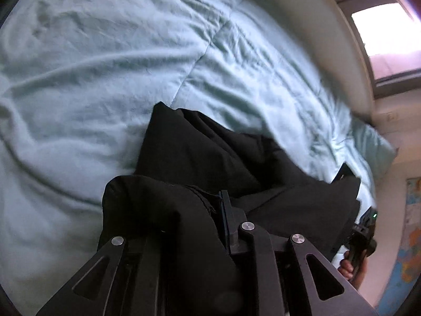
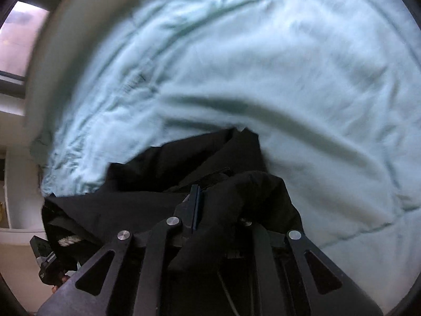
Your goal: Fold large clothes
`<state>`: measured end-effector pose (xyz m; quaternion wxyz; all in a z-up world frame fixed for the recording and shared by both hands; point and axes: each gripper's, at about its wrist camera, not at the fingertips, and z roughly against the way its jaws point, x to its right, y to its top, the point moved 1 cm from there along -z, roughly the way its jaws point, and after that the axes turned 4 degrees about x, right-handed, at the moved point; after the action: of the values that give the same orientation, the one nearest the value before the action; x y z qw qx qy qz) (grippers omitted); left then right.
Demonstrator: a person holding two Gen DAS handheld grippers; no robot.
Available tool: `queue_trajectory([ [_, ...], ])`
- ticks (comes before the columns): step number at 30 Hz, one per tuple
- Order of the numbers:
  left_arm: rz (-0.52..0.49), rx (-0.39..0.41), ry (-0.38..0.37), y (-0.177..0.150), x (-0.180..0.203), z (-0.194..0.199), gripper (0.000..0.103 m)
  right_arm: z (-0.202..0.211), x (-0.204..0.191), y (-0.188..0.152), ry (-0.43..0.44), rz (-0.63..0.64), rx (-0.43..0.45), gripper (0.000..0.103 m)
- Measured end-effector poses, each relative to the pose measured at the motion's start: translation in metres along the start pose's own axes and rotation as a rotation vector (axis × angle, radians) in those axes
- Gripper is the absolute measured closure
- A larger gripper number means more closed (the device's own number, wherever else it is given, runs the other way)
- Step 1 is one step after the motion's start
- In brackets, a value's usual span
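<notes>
A large black garment (image 1: 200,152) hangs bunched over a pale green bedspread (image 1: 92,65). My left gripper (image 1: 218,200) is shut on its edge; cloth drapes over the left finger and hides it. In the right wrist view the same black garment (image 2: 163,173) is bunched, and my right gripper (image 2: 200,192) is shut on another part of its edge, with cloth draped over the right finger. The garment stretches between the two grippers, lifted above the bedspread (image 2: 263,65). The other gripper shows at each view's edge, the right one in the left wrist view (image 1: 360,239).
The bed fills most of both views. A window (image 1: 389,34) and a pale wall lie beyond the bed's far side. A pillow (image 1: 373,144) lies at the bed's end. A coloured map hangs on the wall (image 1: 413,237).
</notes>
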<state>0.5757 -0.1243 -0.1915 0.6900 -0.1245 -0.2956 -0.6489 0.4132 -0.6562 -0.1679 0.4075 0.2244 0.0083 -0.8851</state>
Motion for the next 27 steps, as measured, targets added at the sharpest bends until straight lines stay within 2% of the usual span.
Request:
queue_trajectory([
  [3, -0.023, -0.019, 0.011, 0.002, 0.002, -0.009, 0.083, -0.013, 0.0, -0.001, -0.007, 0.011, -0.008, 0.089],
  [6, -0.062, -0.05, -0.006, 0.002, 0.008, -0.003, 0.081, -0.006, 0.002, 0.002, 0.018, 0.015, -0.012, 0.088],
  [9, -0.115, -0.062, -0.11, 0.001, 0.015, 0.024, 0.063, 0.026, 0.0, -0.001, 0.055, 0.028, -0.006, 0.083],
  [11, -0.135, -0.073, -0.212, -0.006, 0.018, 0.055, 0.045, 0.054, -0.004, -0.004, 0.07, 0.062, 0.021, 0.078],
  [12, -0.14, -0.076, -0.233, -0.008, 0.017, 0.065, 0.041, 0.071, -0.006, -0.008, 0.088, 0.078, 0.035, 0.077],
  [13, -0.147, -0.074, -0.255, -0.012, 0.017, 0.08, 0.034, 0.083, -0.008, -0.011, 0.109, 0.085, 0.044, 0.073],
  [15, -0.165, -0.053, -0.291, -0.021, 0.014, 0.113, 0.031, 0.112, -0.008, -0.02, 0.186, 0.096, 0.059, 0.062],
  [17, -0.176, -0.017, -0.307, -0.027, 0.011, 0.14, 0.028, 0.134, -0.009, -0.029, 0.216, 0.118, 0.099, 0.039],
  [19, -0.217, 0.044, -0.235, -0.032, 0.012, 0.162, 0.025, 0.154, -0.011, -0.036, 0.178, 0.17, 0.159, 0.029],
  [22, -0.245, 0.091, -0.143, -0.025, 0.016, 0.158, 0.025, 0.158, -0.015, -0.037, 0.121, 0.242, 0.193, 0.028],
  [24, -0.227, 0.104, -0.112, -0.014, 0.018, 0.138, 0.025, 0.142, -0.016, -0.031, 0.073, 0.28, 0.19, 0.028],
  [27, -0.216, 0.097, -0.019, 0.009, 0.019, 0.093, 0.025, 0.113, -0.017, -0.018, -0.004, 0.354, 0.178, 0.028],
])
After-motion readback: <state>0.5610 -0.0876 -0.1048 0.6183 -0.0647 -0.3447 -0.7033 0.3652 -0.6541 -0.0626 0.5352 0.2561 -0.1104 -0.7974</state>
